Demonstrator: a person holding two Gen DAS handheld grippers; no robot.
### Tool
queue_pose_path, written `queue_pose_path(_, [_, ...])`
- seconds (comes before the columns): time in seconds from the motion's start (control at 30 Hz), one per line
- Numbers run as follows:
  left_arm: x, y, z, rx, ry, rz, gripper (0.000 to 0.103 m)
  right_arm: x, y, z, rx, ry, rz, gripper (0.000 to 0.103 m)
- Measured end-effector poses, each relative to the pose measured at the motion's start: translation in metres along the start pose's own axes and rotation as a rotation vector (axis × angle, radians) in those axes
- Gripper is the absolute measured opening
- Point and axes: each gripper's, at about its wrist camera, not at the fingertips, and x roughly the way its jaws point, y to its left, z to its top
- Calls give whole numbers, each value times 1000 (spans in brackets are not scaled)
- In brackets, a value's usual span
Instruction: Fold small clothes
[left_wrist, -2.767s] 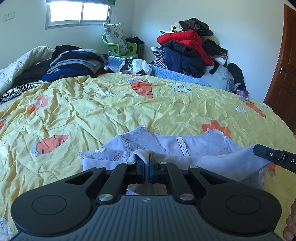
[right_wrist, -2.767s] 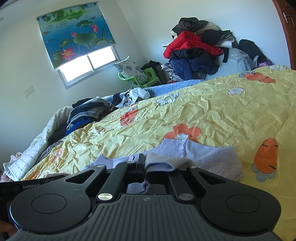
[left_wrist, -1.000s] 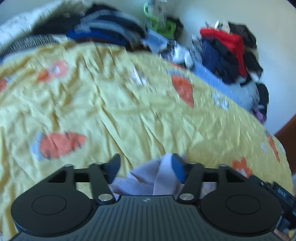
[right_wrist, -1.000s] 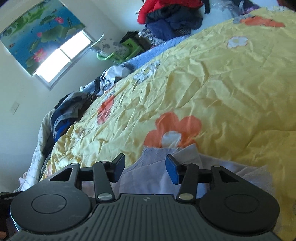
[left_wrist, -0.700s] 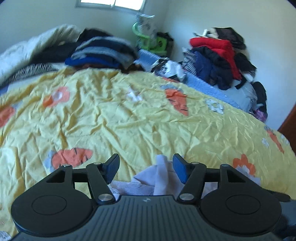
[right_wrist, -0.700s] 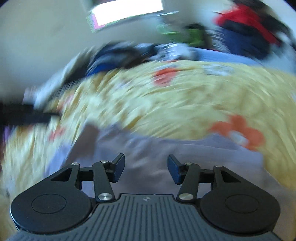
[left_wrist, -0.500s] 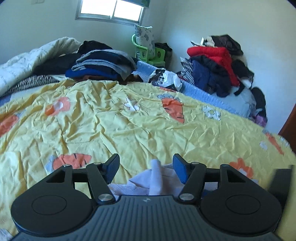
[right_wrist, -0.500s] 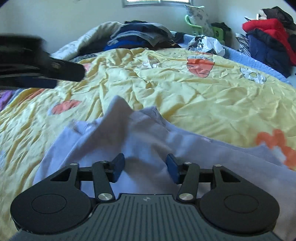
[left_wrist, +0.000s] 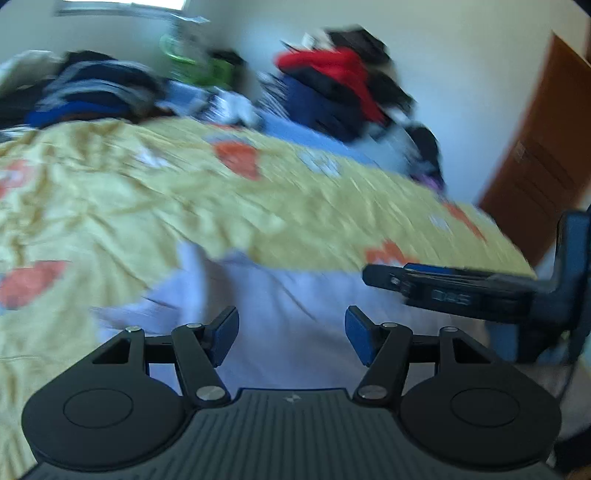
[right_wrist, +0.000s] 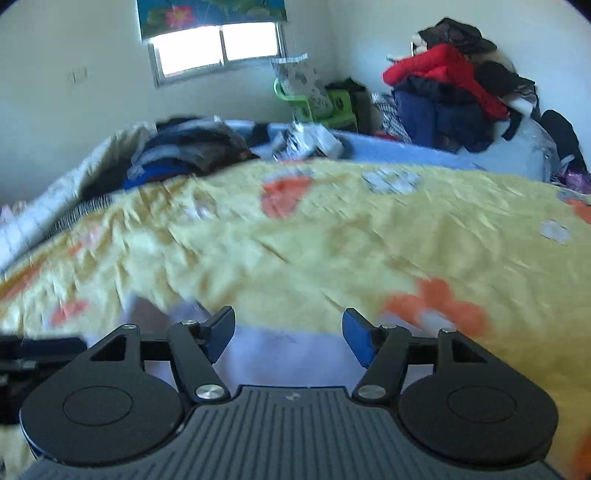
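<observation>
A pale lavender garment lies spread on the yellow carrot-print bedspread. In the blurred left wrist view my left gripper hovers over the garment's near part, open, with only flat cloth below the gap. My right gripper reaches in from the right edge, just above the garment's right side. In the right wrist view my right gripper has its jaws opening, with nothing pressed between the pads. The garment shows only as a strip beneath them. The left gripper's dark body shows at the left edge.
A heap of red, navy and black clothes sits at the bed's far right corner. A stack of dark folded clothes lies at the far left. A green chair stands under the window. A brown door is on the right.
Both grippers, earlier shut on the garment's edge, have let it go. The raised tuft between the left jaws is gone. The right view has rolled level and its jaws stand wider.
</observation>
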Motion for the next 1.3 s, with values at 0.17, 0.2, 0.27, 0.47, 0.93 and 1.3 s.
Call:
queue_pose_path(0.17, [42, 4, 1, 49, 37, 166, 63, 5, -34, -27, -111, 237, 107, 67])
queue_pose_path(0.2, [49, 12, 3, 18, 43, 194, 63, 7, -36, -31, -138, 232, 91, 68])
queue_pose_path(0.27, [55, 22, 6, -29, 54, 263, 63, 15, -39, -28, -142, 201, 30, 65])
queue_pose_path(0.47, [19, 22, -1, 38, -32, 335, 63, -28, -73, -9, 76, -93, -101, 68])
queue_pose_path(0.93, [21, -29, -24, 81, -27, 212, 76, -7, -140, -37, 409, 49, 39, 32])
queue_pose_path(1.3, [39, -23, -24, 72, -23, 286, 76, 12, -119, -12, 173, 32, -106, 19])
